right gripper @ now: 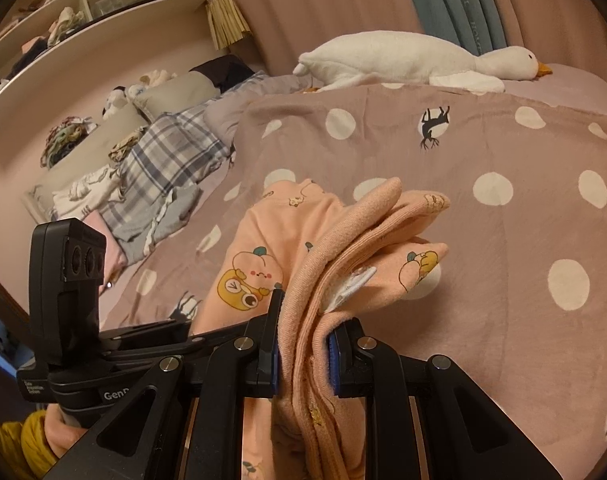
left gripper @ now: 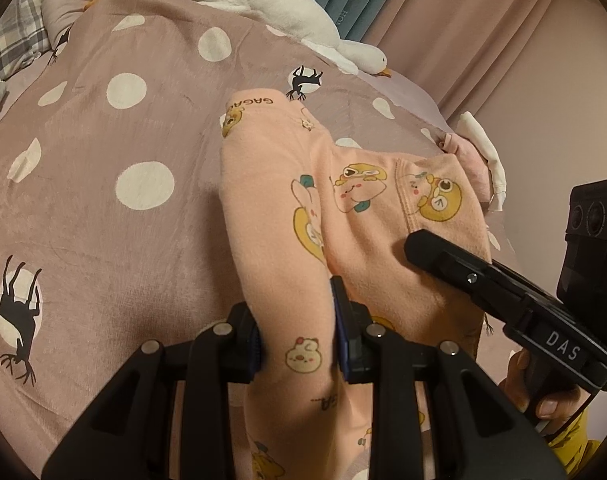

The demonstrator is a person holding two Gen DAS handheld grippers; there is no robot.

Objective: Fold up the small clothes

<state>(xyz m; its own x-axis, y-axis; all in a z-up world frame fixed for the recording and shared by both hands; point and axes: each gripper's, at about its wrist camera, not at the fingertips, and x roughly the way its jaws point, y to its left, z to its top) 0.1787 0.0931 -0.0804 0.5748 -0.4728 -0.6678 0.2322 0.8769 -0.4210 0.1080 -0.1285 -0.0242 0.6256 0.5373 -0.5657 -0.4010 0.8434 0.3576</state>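
Observation:
A small peach garment (left gripper: 287, 184) printed with cartoon animals hangs between my two grippers above the bed. My left gripper (left gripper: 297, 336) is shut on one folded stretch of it, the cloth running up between the jaws. My right gripper (right gripper: 303, 356) is shut on a bunched stack of its edges (right gripper: 343, 256), with a white label showing. In the left wrist view the right gripper (left gripper: 455, 264) comes in from the right against the cloth. In the right wrist view the left gripper's body (right gripper: 75, 280) stands at the left.
The mauve bedspread (left gripper: 103, 140) with white dots and black deer lies under the garment. A white goose plush (right gripper: 407, 60) lies at the far edge by the curtains (right gripper: 463, 4). Plaid bedding and piled clothes (right gripper: 159, 160) lie left, below shelves (right gripper: 83, 4).

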